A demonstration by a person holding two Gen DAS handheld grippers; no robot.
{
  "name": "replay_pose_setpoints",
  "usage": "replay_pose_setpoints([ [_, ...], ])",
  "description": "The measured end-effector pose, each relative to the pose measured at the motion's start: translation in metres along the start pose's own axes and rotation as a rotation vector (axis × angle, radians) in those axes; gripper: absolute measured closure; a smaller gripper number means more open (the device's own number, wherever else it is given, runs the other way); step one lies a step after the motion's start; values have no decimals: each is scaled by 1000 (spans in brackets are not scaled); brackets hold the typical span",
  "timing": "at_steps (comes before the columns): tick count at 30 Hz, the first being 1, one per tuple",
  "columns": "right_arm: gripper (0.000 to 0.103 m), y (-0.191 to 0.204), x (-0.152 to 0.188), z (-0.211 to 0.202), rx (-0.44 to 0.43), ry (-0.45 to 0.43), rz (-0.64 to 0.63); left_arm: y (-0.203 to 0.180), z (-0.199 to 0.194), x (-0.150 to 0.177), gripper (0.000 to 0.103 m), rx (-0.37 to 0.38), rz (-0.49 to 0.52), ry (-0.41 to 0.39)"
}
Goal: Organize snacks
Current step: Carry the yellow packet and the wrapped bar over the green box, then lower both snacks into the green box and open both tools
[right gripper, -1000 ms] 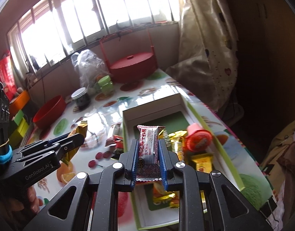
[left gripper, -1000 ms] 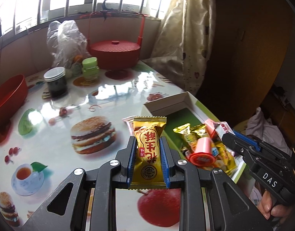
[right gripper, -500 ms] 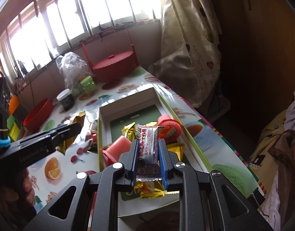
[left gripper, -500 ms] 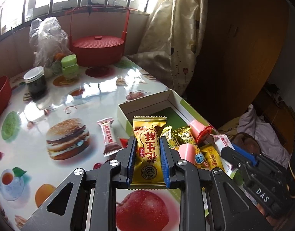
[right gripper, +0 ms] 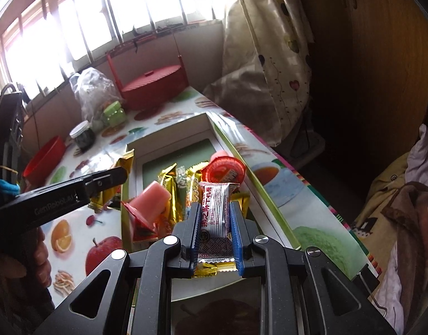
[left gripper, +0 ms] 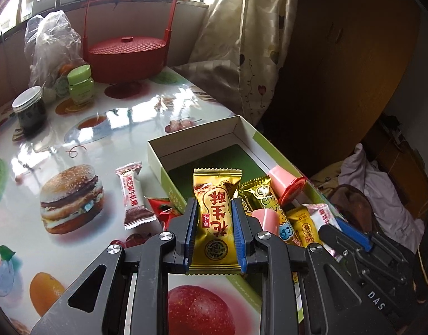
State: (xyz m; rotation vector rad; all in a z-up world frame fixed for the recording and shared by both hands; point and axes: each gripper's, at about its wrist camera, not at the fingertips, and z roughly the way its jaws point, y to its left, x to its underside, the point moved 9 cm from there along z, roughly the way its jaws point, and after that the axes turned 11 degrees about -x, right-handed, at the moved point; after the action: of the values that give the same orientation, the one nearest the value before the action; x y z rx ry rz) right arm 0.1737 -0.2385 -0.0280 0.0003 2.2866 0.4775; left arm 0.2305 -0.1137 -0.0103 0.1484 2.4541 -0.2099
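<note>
My left gripper (left gripper: 215,220) is shut on a gold candy packet with red characters (left gripper: 216,217), held over the near left edge of the open box (left gripper: 197,146). My right gripper (right gripper: 215,223) is shut on a white and brown nougat bar (right gripper: 217,209), held over the near part of the same box (right gripper: 169,146). The box holds several gold packets (right gripper: 169,195) and pink jelly cups (left gripper: 287,185). Another white nougat bar (left gripper: 133,195) and a red packet (left gripper: 162,209) lie on the table left of the box.
On the fruit-print tablecloth (left gripper: 74,145) stand a red lidded basket (left gripper: 127,53), a green jar (left gripper: 80,83), a dark jar (left gripper: 29,110) and a plastic bag (left gripper: 50,47). A red bowl (right gripper: 45,162) sits at the left. A curtain (left gripper: 250,42) hangs behind the box.
Both grippers have moved forward and lower toward the box, each still holding its snack. The box now sits nearer in both views.
</note>
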Motion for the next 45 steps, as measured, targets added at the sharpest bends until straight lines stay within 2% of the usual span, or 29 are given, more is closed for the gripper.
replay_pose_setpoints([
  [28, 84, -11, 11, 12, 15, 38, 16, -9, 16, 3, 75, 4, 17, 28],
  [37, 77, -13, 10, 12, 27, 38, 20, -9, 12, 3, 72, 7, 13, 20],
  [41, 74, -12, 8, 12, 25, 33, 18, -8, 7, 3, 56, -8, 18, 9],
  [45, 71, -9, 7, 11, 26, 24, 14, -7, 2, 1, 56, -10, 17, -6],
])
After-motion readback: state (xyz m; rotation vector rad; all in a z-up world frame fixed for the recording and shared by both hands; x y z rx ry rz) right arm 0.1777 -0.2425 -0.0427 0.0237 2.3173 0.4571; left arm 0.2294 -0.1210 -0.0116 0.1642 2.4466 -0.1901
